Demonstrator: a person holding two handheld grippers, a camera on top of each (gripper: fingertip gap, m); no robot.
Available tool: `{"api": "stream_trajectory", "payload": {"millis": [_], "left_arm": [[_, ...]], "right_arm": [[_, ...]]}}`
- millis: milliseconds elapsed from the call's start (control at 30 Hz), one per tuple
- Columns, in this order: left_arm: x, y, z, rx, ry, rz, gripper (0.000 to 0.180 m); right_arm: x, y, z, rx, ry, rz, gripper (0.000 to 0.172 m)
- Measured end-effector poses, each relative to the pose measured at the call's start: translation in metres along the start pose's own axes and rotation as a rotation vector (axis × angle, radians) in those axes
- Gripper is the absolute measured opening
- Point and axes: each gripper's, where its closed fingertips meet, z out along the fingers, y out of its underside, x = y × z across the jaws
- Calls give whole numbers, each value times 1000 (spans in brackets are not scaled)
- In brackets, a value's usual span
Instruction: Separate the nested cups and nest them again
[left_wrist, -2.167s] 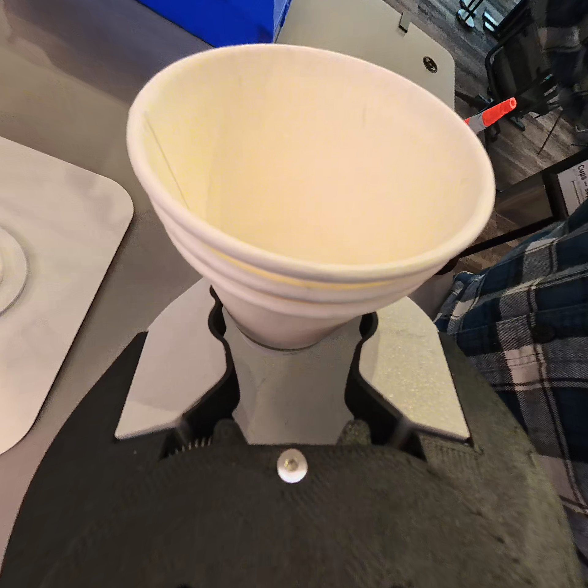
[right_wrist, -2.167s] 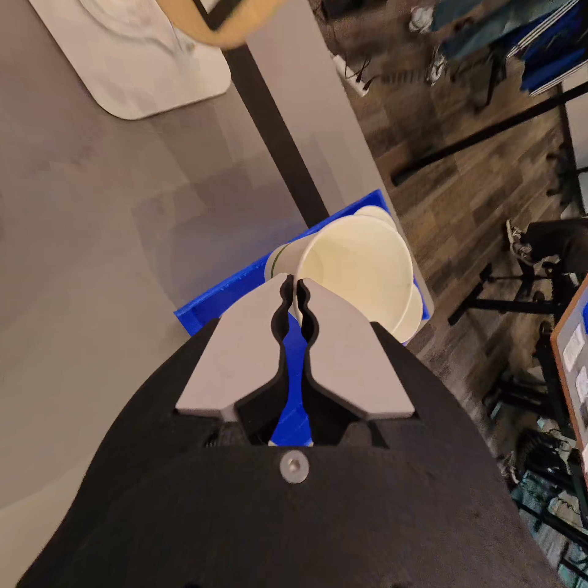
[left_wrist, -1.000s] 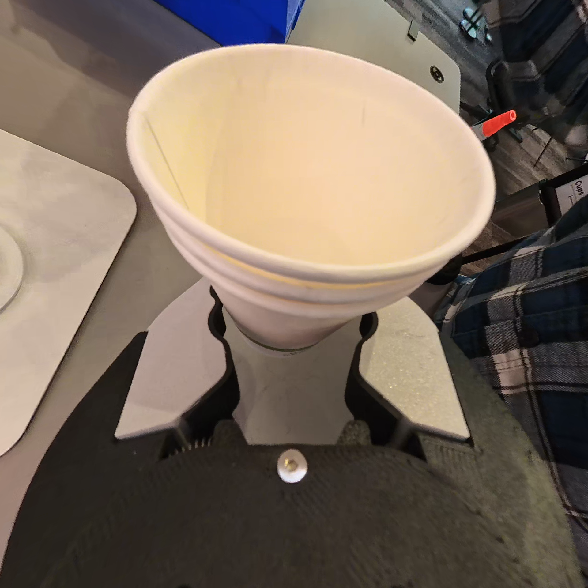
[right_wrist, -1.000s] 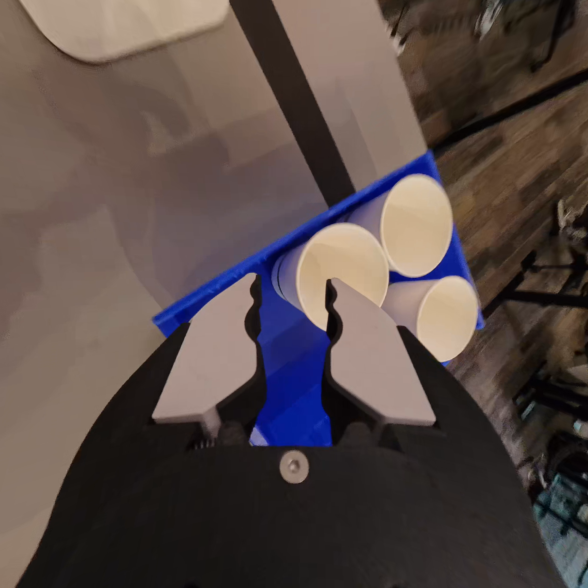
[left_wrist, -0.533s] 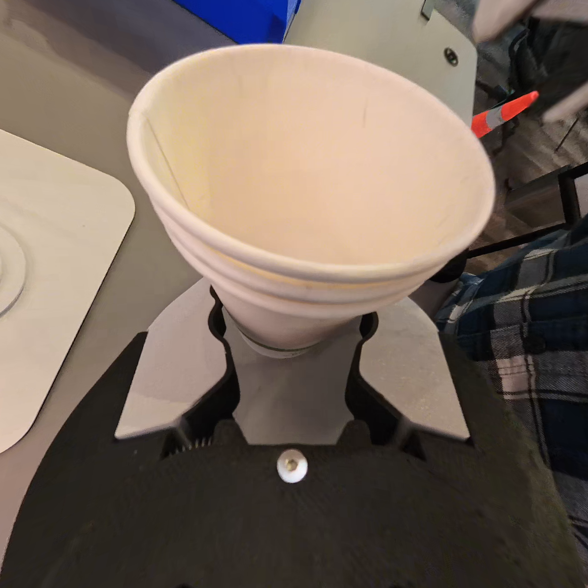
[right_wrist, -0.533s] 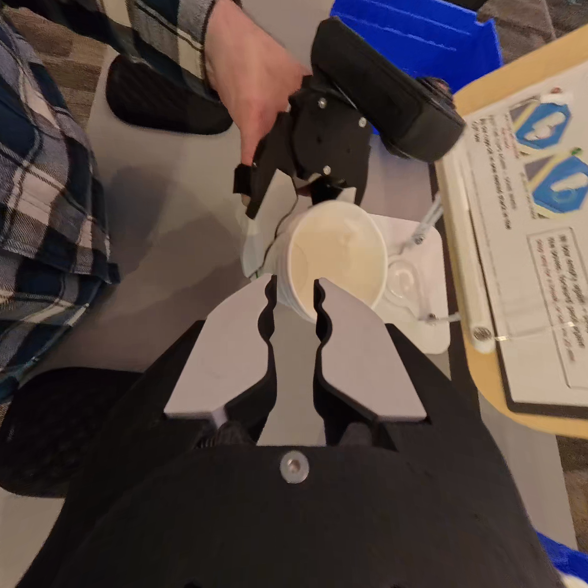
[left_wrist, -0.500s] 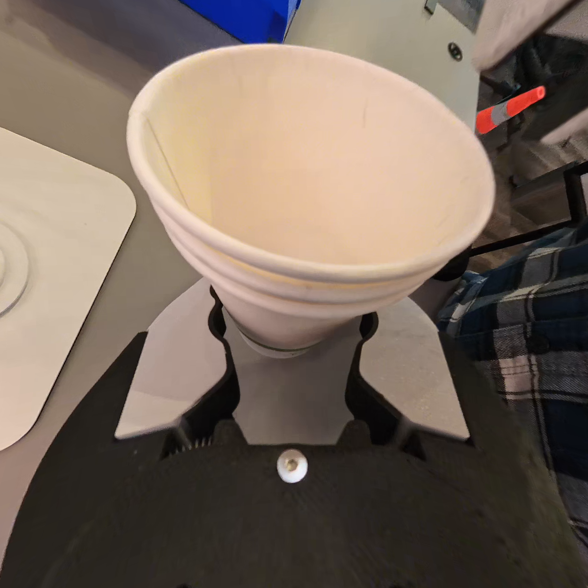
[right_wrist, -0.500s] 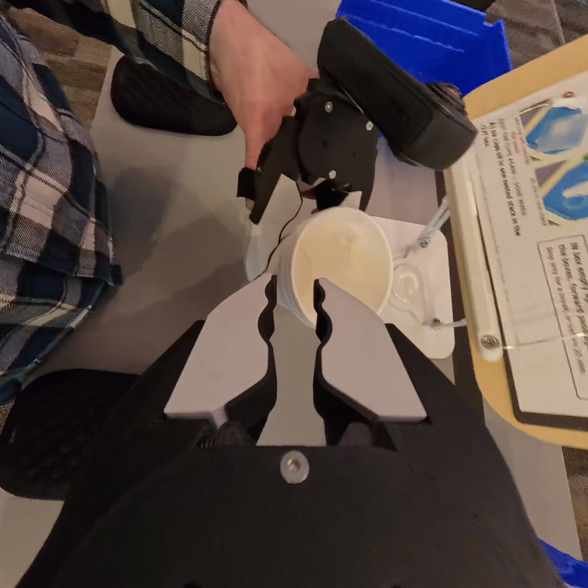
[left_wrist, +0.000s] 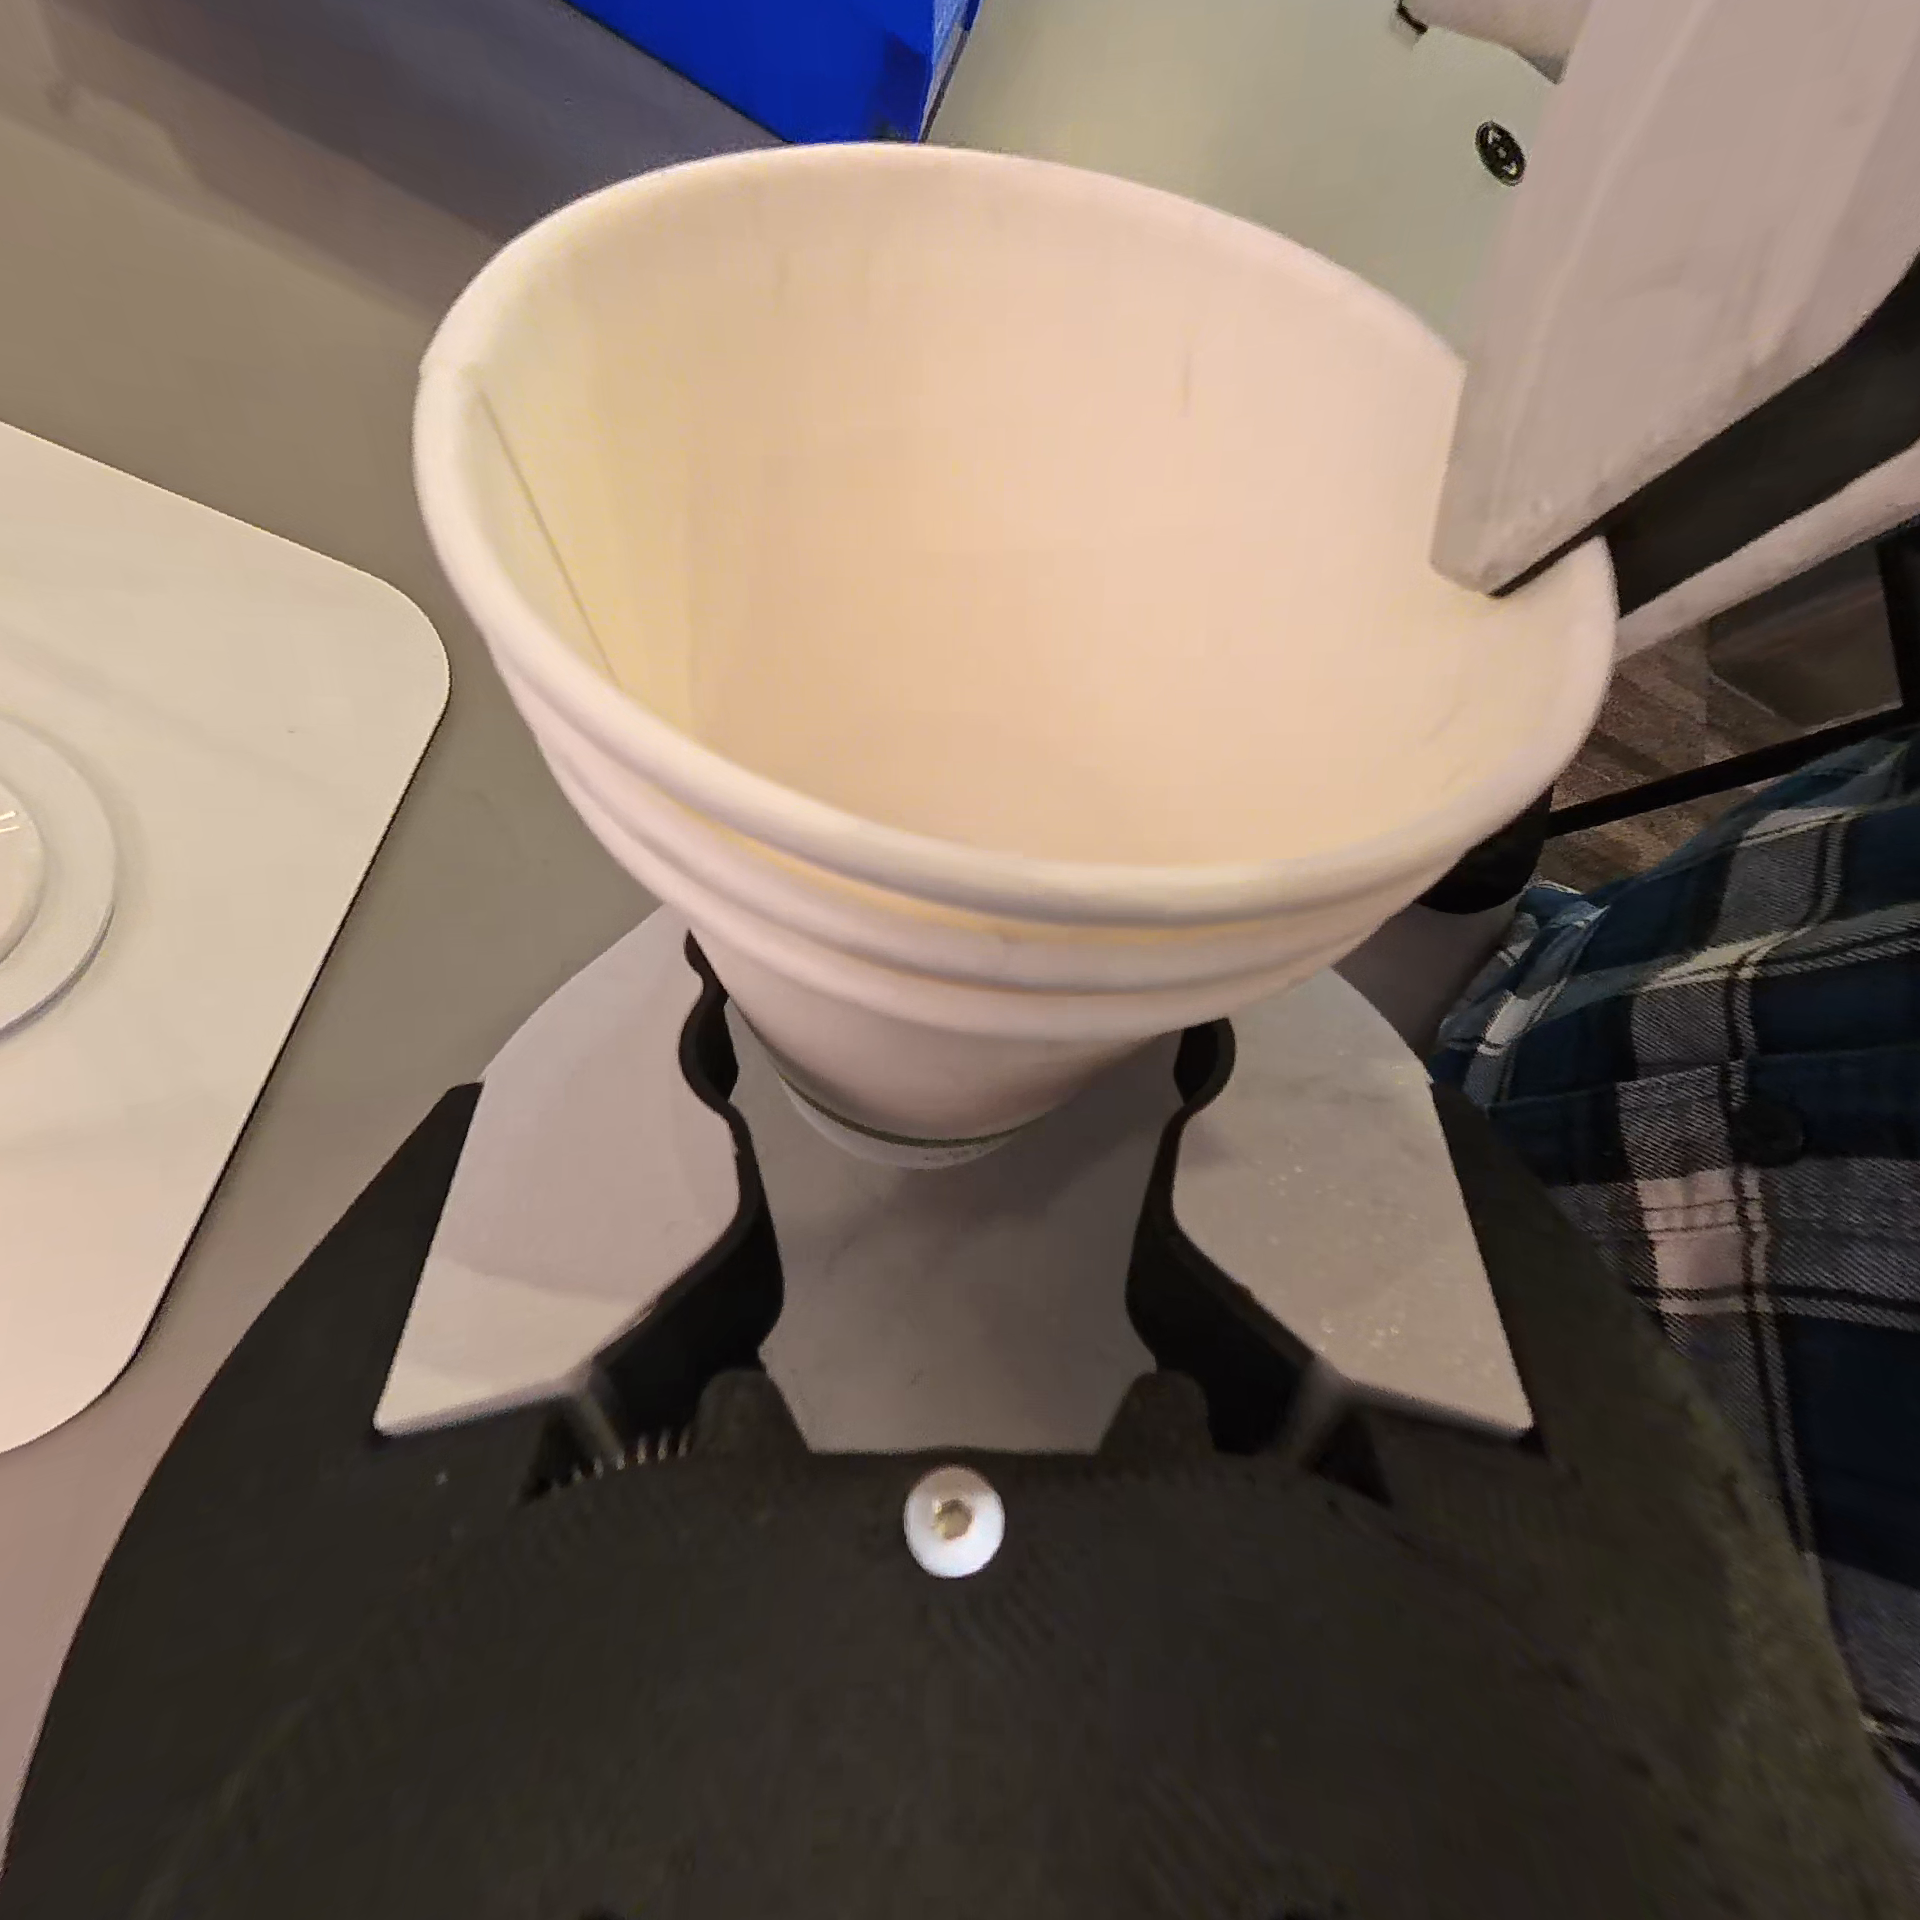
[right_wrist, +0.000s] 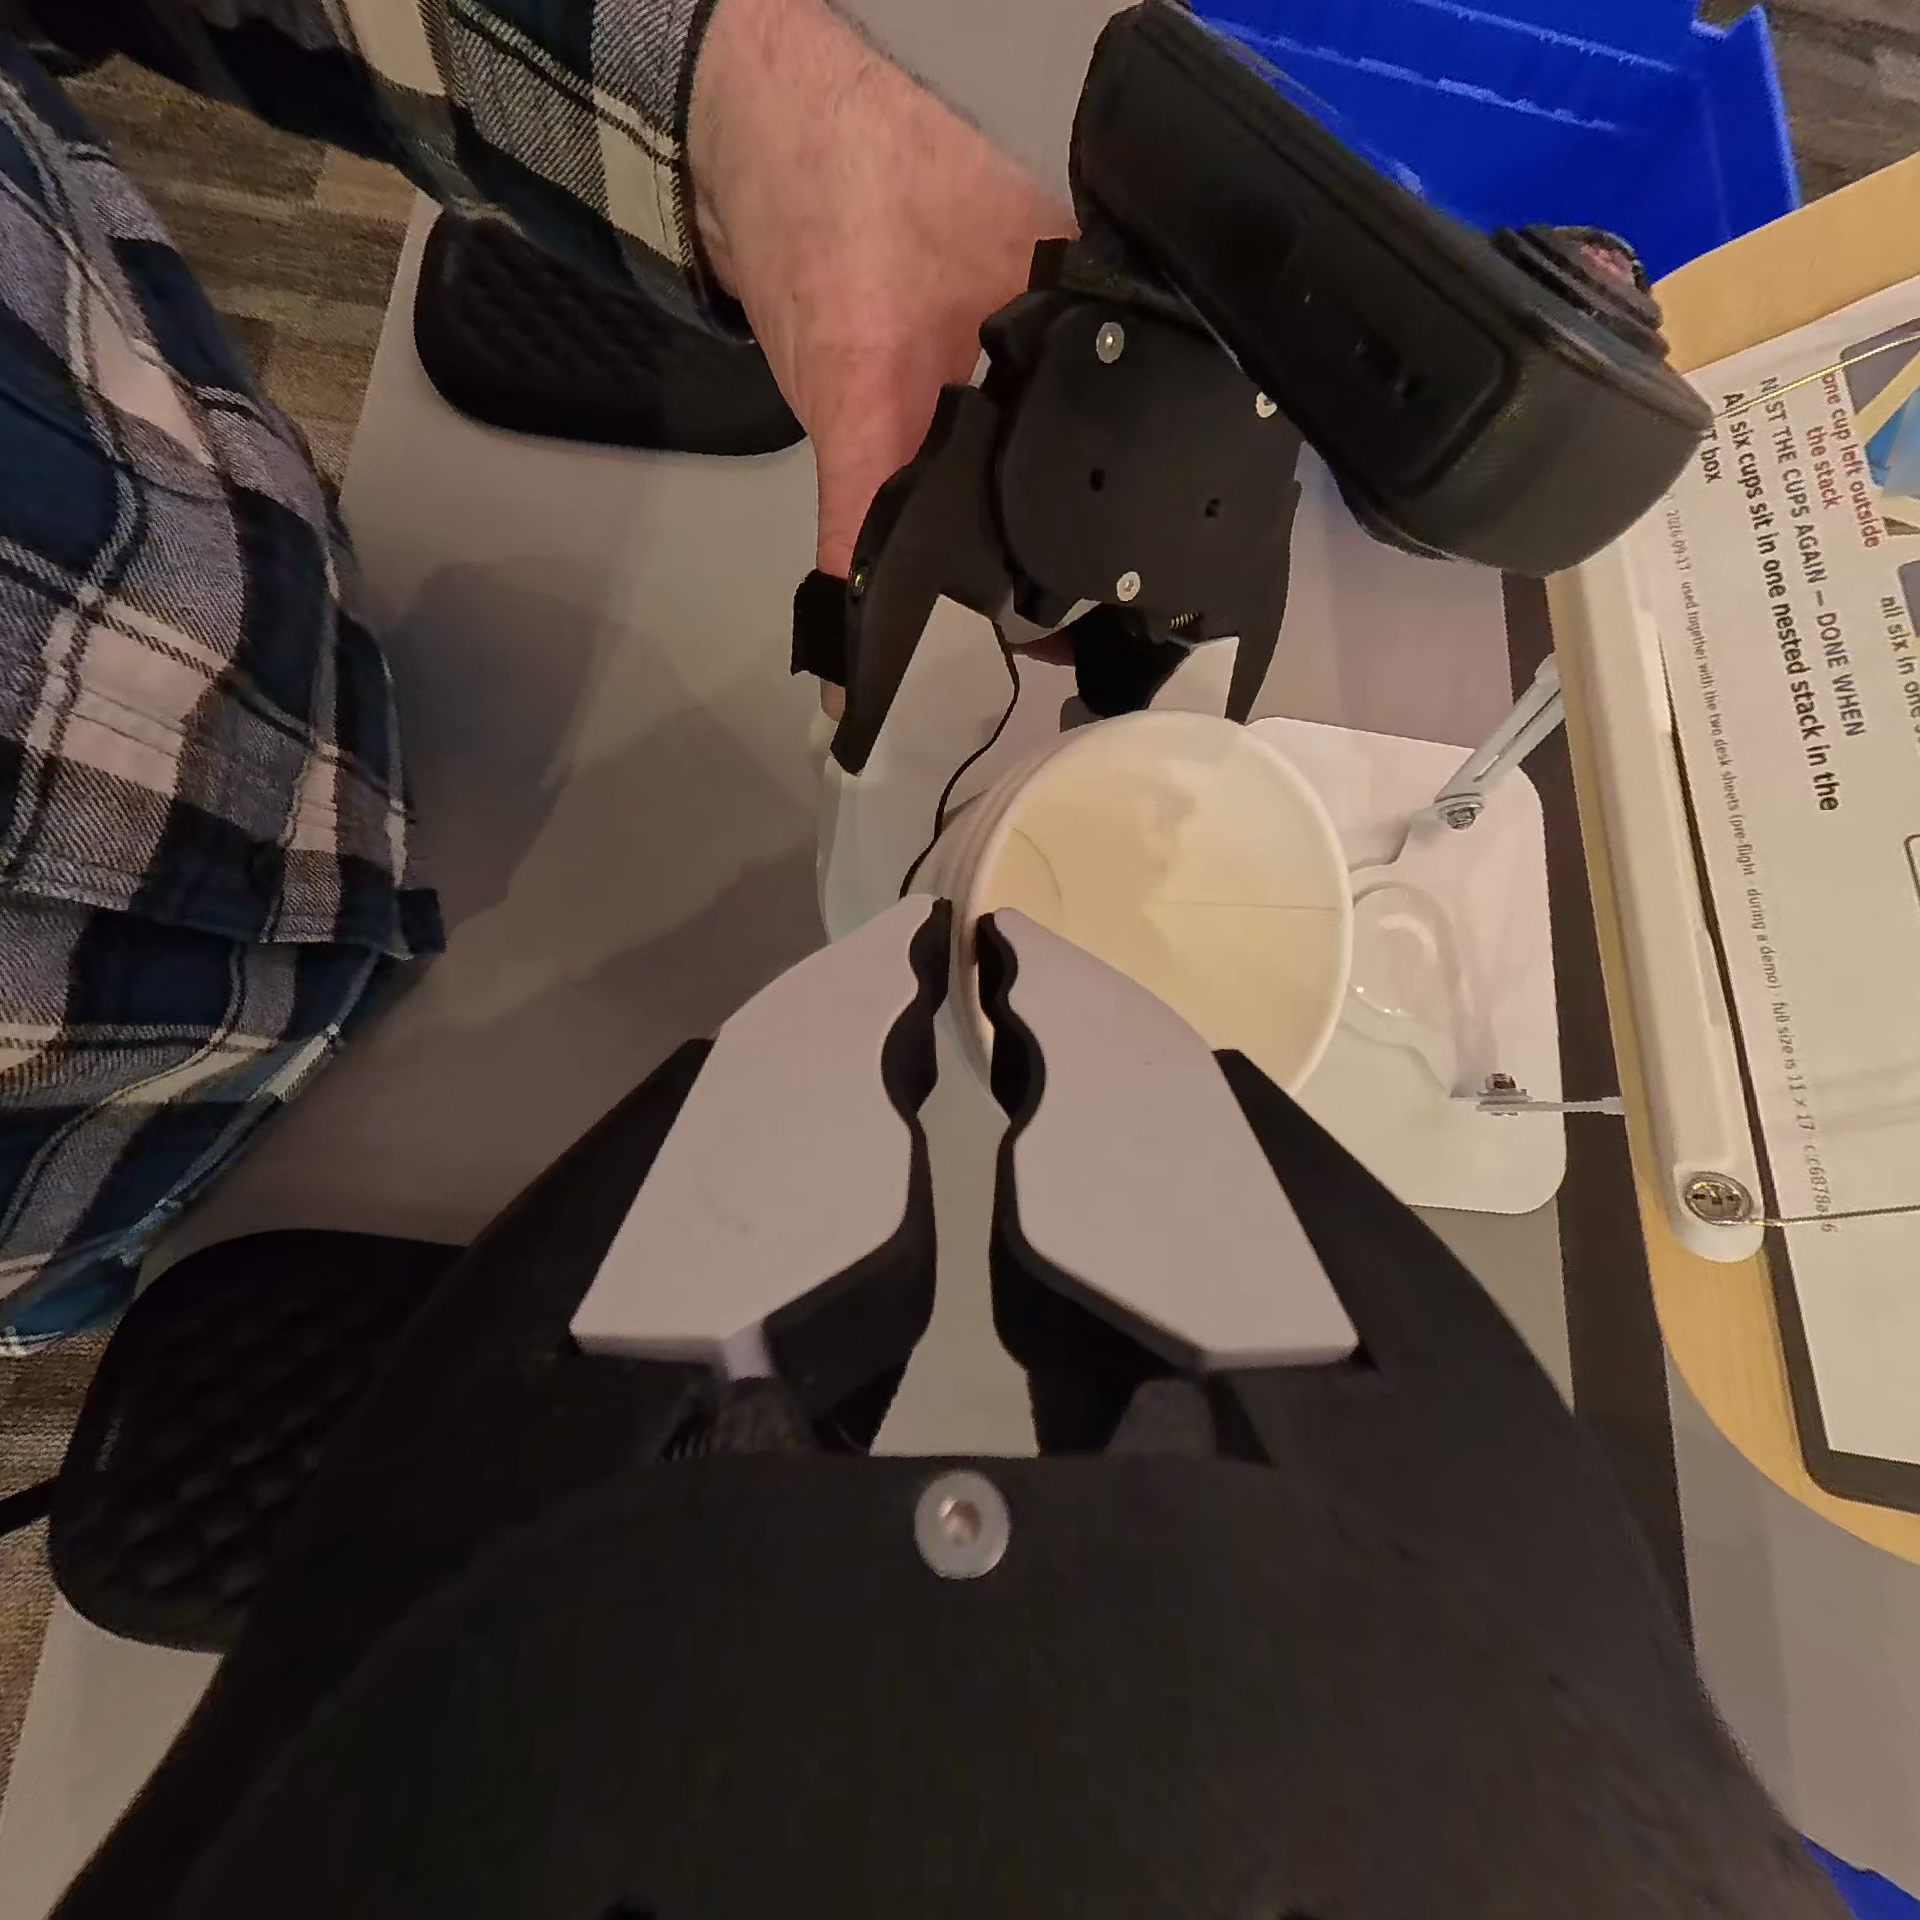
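Note:
A stack of nested white paper cups is tilted towards the left wrist camera, and three rims show one below the other. My left gripper is shut on the stack's narrow base and holds it above the grey table. In the right wrist view the same stack shows its open mouth, with the left gripper behind it in a person's hand. My right gripper is shut on the rim of the innermost cup, one finger inside and one outside. One of its fingers reaches over the rim at the upper right of the left wrist view.
A white base plate lies on the grey table to the left of the stack and shows beneath it in the right wrist view. A blue bin stands behind. A wooden board with a printed sheet lies at the right. A plaid sleeve is at the left. There is about 9 cm between the tips of the two grippers.
My right gripper let go of a cup in the blue bin, swung over to the stack and closed on the innermost cup's rim. My left gripper kept hold of the stack.

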Motion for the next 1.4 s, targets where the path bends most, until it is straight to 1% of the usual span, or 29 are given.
{"api": "stream_trajectory", "payload": {"millis": [200, 433, 633, 867, 1000, 1067, 1200, 1300, 1400], "left_arm": [[1, -4, 0, 13, 7, 13, 84], [-3, -6, -1, 4, -23, 45, 84], [-6, -3, -1, -14, -49, 57, 84], [-4, -9, -5, 23, -35, 63, 84], [-3, -11, -6, 31, -33, 68, 82], [-9, -6, -5, -2, -76, 93, 82], [-3, -11, -4, 51, -35, 70, 81], [-5, -10, -3, 44, -47, 83, 81], [-3, -10, -3, 54, -27, 71, 81]], "right_arm": [[-1, -2, -4, 42, -44, 69, 4], [-1, -2, -4, 64, -88, 129, 3], [-1, 0, -2, 16, -62, 96, 3], [1, -5, -7, 14, -28, 83, 3], [4, -9, -15, 57, -41, 127, 3], [6, -11, -20, 68, -34, 127, 3], [5, -13, -20, 71, -40, 124, 3], [7, -14, -24, 79, -26, 118, 3], [10, -18, -32, 108, -25, 133, 3]]}}
